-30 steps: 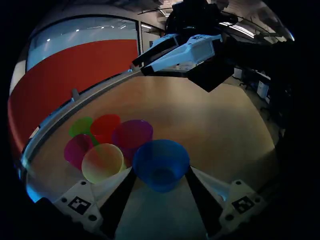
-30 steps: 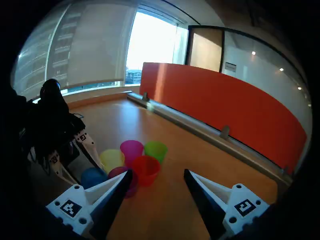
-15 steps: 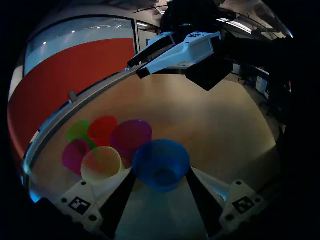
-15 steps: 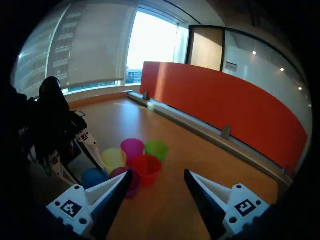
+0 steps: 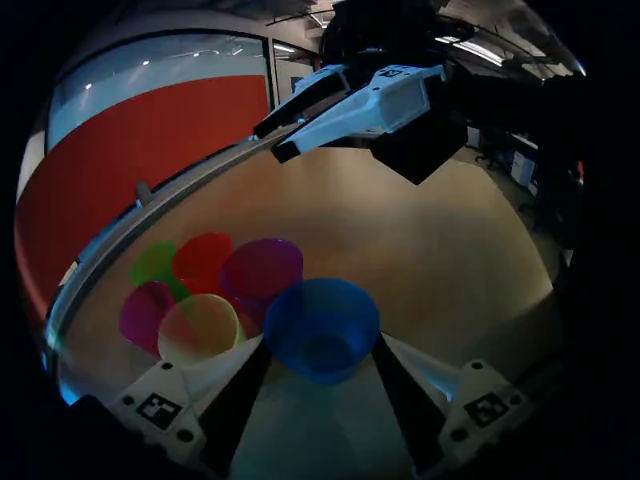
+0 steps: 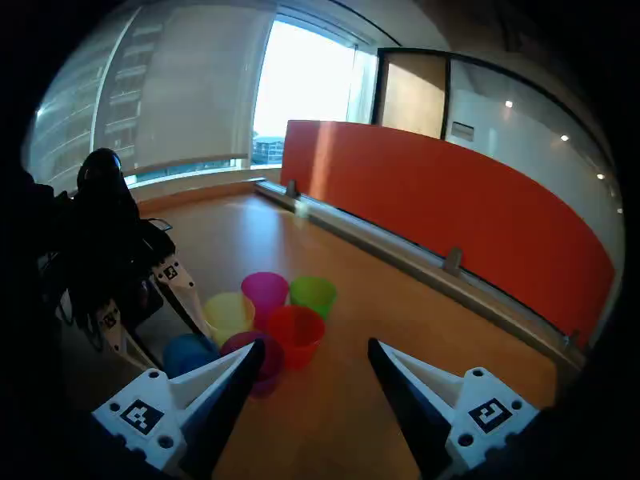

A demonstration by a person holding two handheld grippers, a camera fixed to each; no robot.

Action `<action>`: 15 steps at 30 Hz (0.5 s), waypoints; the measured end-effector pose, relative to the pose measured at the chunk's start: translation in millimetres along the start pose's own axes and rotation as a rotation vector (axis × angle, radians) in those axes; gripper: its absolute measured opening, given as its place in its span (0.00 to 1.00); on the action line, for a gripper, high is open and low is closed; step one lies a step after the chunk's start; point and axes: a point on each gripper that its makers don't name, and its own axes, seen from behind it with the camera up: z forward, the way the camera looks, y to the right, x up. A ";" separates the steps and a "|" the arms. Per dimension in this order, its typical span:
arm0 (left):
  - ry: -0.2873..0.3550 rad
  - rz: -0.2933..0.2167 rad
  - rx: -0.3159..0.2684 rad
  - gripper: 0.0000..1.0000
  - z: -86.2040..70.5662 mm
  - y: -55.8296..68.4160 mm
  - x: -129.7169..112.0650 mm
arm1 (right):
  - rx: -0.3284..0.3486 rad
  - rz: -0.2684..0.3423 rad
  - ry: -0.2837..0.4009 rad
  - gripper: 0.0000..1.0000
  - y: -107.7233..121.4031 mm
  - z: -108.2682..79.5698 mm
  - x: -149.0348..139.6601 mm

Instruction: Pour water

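Note:
My left gripper is shut on a blue plastic cup, upright, one finger against each side. Behind it several translucent cups stand bunched together on the wooden table: yellow, pink, purple, red and green. My right gripper is open and holds nothing; it hovers above the table with the red cup and purple cup just beyond its left finger. In the left gripper view the right gripper hangs high above the cups. Whether any cup holds water is unclear.
An orange partition with a metal rail runs along the table's far edge behind the cups. A person in dark clothes holds the left gripper. Bare tabletop stretches to the right of the cups.
The cup cluster has slid slightly left in the left gripper view while the blue cup stays fixed between the fingers. The right gripper has drifted a little over the cups.

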 end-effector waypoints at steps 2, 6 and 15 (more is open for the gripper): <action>-0.003 0.000 0.000 0.86 1.0 -0.2 -0.4 | 0.001 0.000 -0.001 1.00 -0.2 -0.1 -0.3; -0.013 0.008 0.001 0.86 3.4 -0.6 -1.6 | 0.002 -0.002 -0.004 1.00 -0.8 0.3 -1.6; -0.019 0.017 0.002 0.86 8.0 -0.9 -0.2 | 0.003 -0.005 -0.006 1.00 -1.3 1.6 -2.5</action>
